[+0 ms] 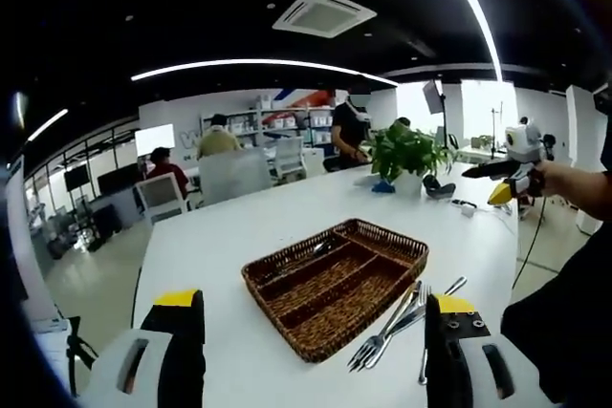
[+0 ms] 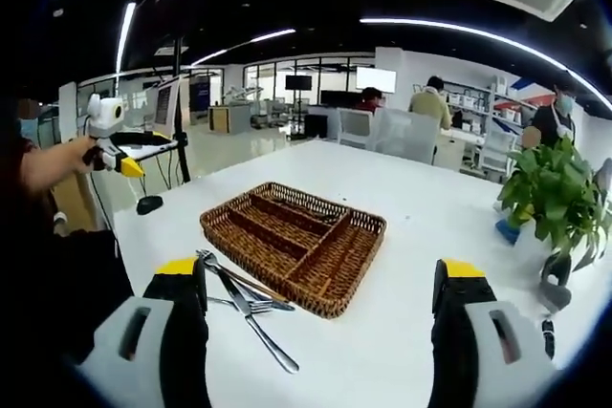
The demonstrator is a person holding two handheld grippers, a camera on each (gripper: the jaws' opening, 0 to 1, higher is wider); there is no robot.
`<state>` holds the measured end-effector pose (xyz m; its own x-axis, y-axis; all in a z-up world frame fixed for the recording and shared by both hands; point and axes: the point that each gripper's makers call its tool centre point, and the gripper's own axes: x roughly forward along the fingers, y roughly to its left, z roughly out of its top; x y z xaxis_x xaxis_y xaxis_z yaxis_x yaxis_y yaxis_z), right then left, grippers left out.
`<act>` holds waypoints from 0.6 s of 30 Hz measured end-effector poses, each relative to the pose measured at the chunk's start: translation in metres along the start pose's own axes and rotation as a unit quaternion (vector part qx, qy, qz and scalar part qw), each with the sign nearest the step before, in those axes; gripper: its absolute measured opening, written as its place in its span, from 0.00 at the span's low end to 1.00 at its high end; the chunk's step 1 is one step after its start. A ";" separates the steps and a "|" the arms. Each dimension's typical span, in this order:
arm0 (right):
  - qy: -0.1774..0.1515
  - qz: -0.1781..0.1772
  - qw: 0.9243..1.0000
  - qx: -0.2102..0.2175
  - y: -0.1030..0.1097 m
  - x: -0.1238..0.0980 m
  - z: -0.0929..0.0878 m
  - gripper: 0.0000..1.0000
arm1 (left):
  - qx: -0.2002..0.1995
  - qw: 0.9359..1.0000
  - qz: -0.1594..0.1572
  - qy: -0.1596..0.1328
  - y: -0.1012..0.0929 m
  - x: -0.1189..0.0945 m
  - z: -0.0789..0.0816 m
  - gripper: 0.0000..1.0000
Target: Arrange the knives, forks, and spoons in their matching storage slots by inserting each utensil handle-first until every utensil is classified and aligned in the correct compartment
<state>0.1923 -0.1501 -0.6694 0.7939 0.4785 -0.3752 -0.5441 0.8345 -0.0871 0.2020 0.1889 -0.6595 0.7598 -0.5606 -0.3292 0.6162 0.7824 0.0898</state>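
- The wicker tray (image 2: 356, 233) is seen mid-table, rigid and light, its slots apparently unfilled.
- The utensils (image 2: 244, 301) are piled at the tray's seven o'clock edge: thin, stiff, slippery metal, best pinched mid-handle; overlaps obscure which is which.
- Left gripper (image 1: 311, 327) and right gripper (image 2: 320, 298) are held spread, pinching nothing.

No text can be read here — the back wall (image 1: 182, 126) carries a large pale letter, perhaps a "W", half hidden and too blurred to be sure — nothing else legible.
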 end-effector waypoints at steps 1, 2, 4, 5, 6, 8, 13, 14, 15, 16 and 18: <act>0.004 0.003 1.000 -0.006 0.001 0.001 -0.001 0.99 | -0.001 1.000 0.000 -0.003 0.000 -0.001 0.001 1.00; 0.009 0.006 1.000 -0.015 0.002 0.003 -0.002 0.99 | -0.002 1.000 0.001 -0.006 0.000 -0.002 0.003 1.00; 0.012 0.016 0.999 -0.028 0.006 0.006 -0.002 0.99 | -0.002 1.000 0.002 -0.011 0.000 -0.002 0.004 1.00; 0.010 0.025 0.999 -0.035 0.009 0.008 -0.001 0.99 | -0.002 1.000 0.003 -0.012 0.000 -0.003 0.005 1.00; 0.012 0.029 0.999 -0.040 0.010 0.009 -0.001 0.99 | -0.001 1.000 0.003 -0.014 -0.001 -0.003 0.006 1.00; 0.017 0.035 0.998 -0.045 0.010 0.012 -0.001 0.99 | -0.002 1.000 0.004 -0.015 -0.001 -0.003 0.006 1.00; 0.017 0.041 0.998 -0.053 0.004 0.014 0.005 0.99 | 0.001 1.000 0.005 -0.012 -0.001 -0.006 0.004 1.00; 0.018 0.042 0.997 -0.056 0.002 0.016 0.005 0.99 | 0.000 1.000 0.006 -0.012 -0.001 -0.007 0.004 1.00; 0.020 0.044 0.997 -0.057 0.001 0.017 0.005 0.99 | -0.002 1.000 0.006 -0.011 0.000 -0.008 0.003 1.00; 0.024 0.048 0.997 -0.059 0.001 0.019 0.002 0.99 | -0.004 1.000 0.007 -0.011 0.000 -0.008 0.002 1.00; 0.031 0.057 0.995 -0.073 0.003 0.022 -0.002 0.99 | -0.005 1.000 0.008 -0.012 0.001 -0.009 0.002 1.00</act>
<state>0.2072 -0.1376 -0.6798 0.7088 0.5459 -0.4468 -0.6668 0.7253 -0.1716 0.1964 0.1940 -0.6551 0.7748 -0.5536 -0.3053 0.6014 0.7943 0.0860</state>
